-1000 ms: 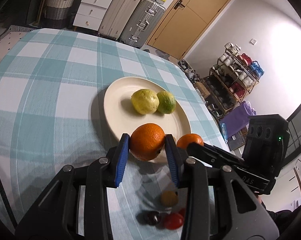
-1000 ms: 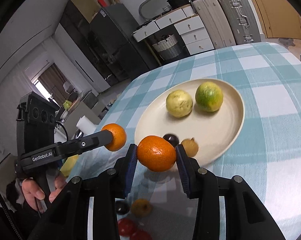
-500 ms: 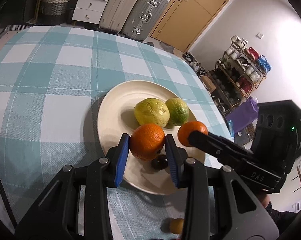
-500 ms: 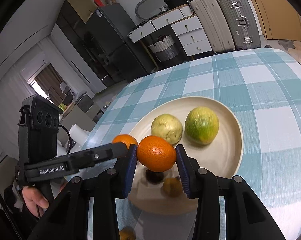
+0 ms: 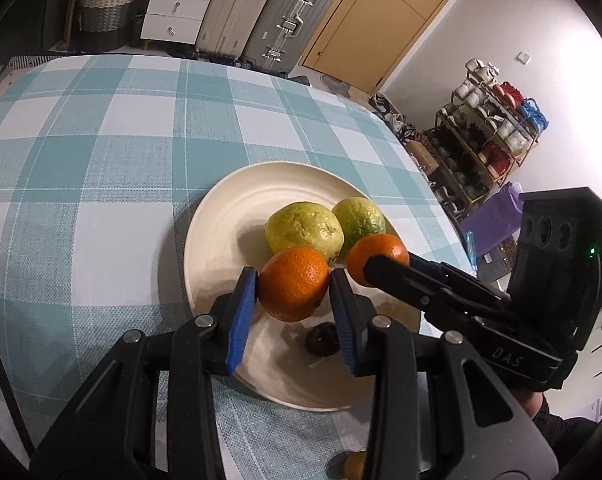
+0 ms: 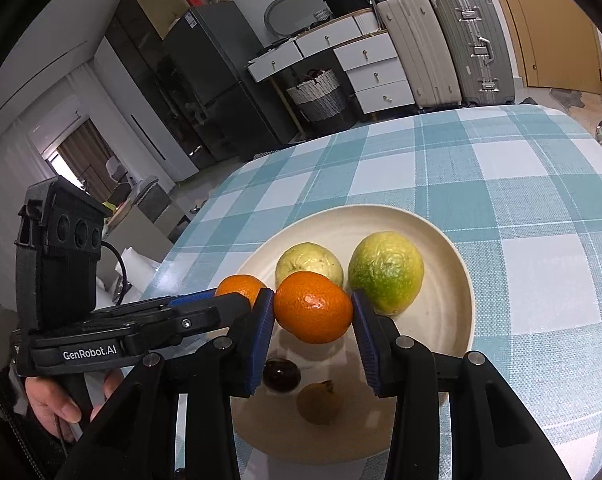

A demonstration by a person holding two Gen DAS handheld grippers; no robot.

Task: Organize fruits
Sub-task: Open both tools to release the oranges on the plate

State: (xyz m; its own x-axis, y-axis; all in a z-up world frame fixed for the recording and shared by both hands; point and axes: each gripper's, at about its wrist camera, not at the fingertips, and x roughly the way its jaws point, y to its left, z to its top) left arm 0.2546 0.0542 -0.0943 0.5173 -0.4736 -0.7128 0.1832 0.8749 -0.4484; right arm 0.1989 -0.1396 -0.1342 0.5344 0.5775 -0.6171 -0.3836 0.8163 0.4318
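Observation:
My left gripper point(image 5: 293, 284) is shut on an orange point(image 5: 295, 282) and holds it just above the near part of the cream plate point(image 5: 221, 216). My right gripper point(image 6: 313, 312) is shut on a second orange point(image 6: 313, 312) over the same plate point(image 6: 457, 280). Each gripper shows in the other's view, the right one point(image 5: 375, 266) beside the left, the left one point(image 6: 239, 294) beside the right. A yellow-green fruit point(image 5: 305, 228) and a greener one point(image 5: 359, 220) lie on the plate. A dark plum point(image 6: 281, 374) and a small brown fruit point(image 6: 319, 402) lie on the plate under the right gripper.
The plate sits on a table with a teal and white checked cloth point(image 5: 101, 152). One small yellow fruit point(image 5: 355, 464) lies on the cloth near the front edge. Suitcases point(image 5: 269, 20), drawers and a shelf rack point(image 5: 489, 132) stand beyond the table.
Both grippers have carried their oranges forward from the plate's near rim to over the plate, close to the two green fruits. The small fruits on the cloth have slipped out of view below.

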